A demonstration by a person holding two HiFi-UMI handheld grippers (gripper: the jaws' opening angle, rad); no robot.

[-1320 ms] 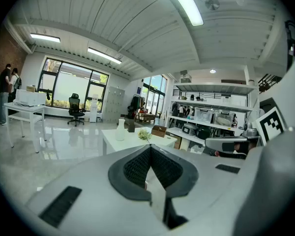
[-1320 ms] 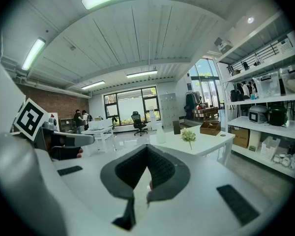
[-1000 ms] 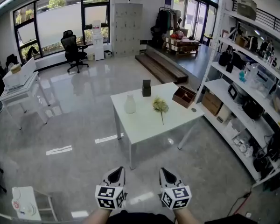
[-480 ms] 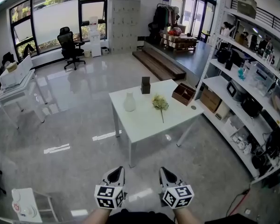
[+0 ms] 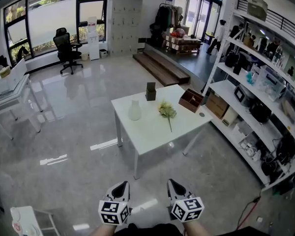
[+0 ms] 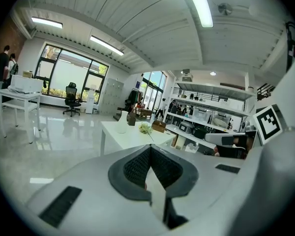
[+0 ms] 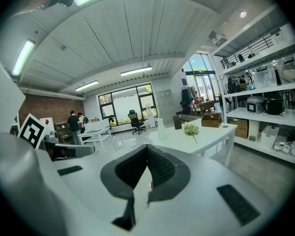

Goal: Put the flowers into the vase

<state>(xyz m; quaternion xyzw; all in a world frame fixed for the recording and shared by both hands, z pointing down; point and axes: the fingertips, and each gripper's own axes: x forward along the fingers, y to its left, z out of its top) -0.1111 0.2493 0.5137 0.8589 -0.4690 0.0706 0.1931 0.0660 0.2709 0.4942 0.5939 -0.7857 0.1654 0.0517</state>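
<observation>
Flowers (image 5: 166,110) rest by vase (image 5: 134,111) on table (image 5: 147,132), open floor (image 5: 78,176) before left gripper (image 5: 122,185) and right gripper (image 5: 173,183), both closed.

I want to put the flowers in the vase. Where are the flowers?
In the head view, the flowers lie near the middle of the white table, just right of the vase and left of the wooden box.

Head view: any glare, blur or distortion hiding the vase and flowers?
Head view: fisheye bows the shelving; window glare on the glossy floor; vase and flowers sharp but small, low contrast on white table. Left gripper view: black vignette corners, ceiling lamp blown out. Right gripper view: same vignette, no motion blur.
</observation>
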